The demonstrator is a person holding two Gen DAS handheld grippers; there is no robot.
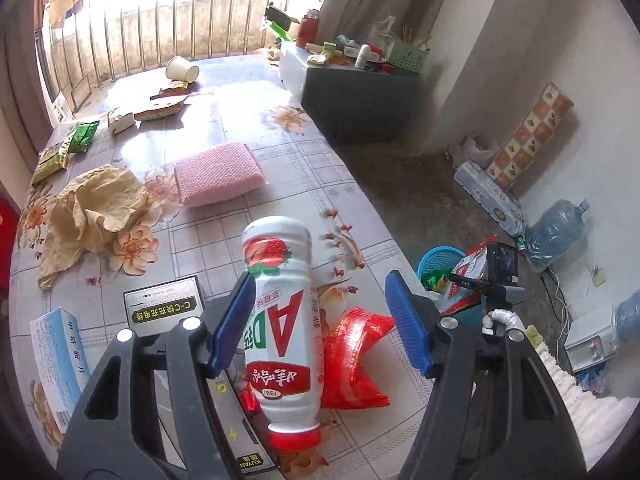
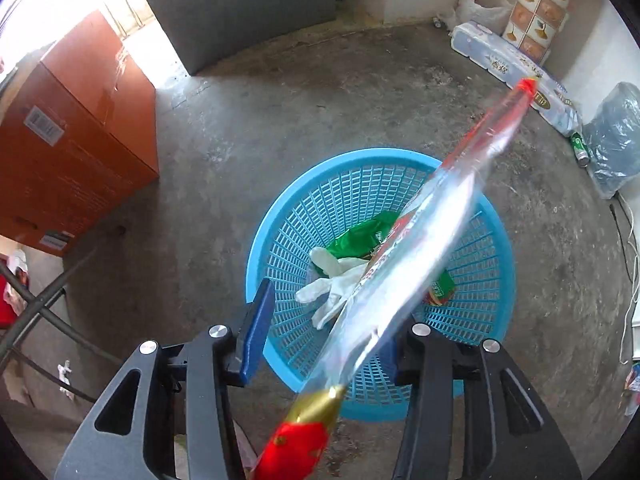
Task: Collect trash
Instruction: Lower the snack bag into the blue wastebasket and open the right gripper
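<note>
Left tool [image 1: 320,316] spread round bottle [image 1: 280,320] w/o clamping, floral tabletop [image 1: 248,128], right tool [image 2: 332,328] released, wrapper [image 2: 404,272] over basket [image 2: 280,208], concrete floor [image 2: 280,100].

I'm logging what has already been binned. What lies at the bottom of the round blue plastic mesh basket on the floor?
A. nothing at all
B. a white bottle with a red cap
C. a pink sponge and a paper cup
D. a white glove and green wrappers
D: in the right wrist view a limp white glove lies on crumpled green wrappers inside the round blue plastic mesh basket.
</note>
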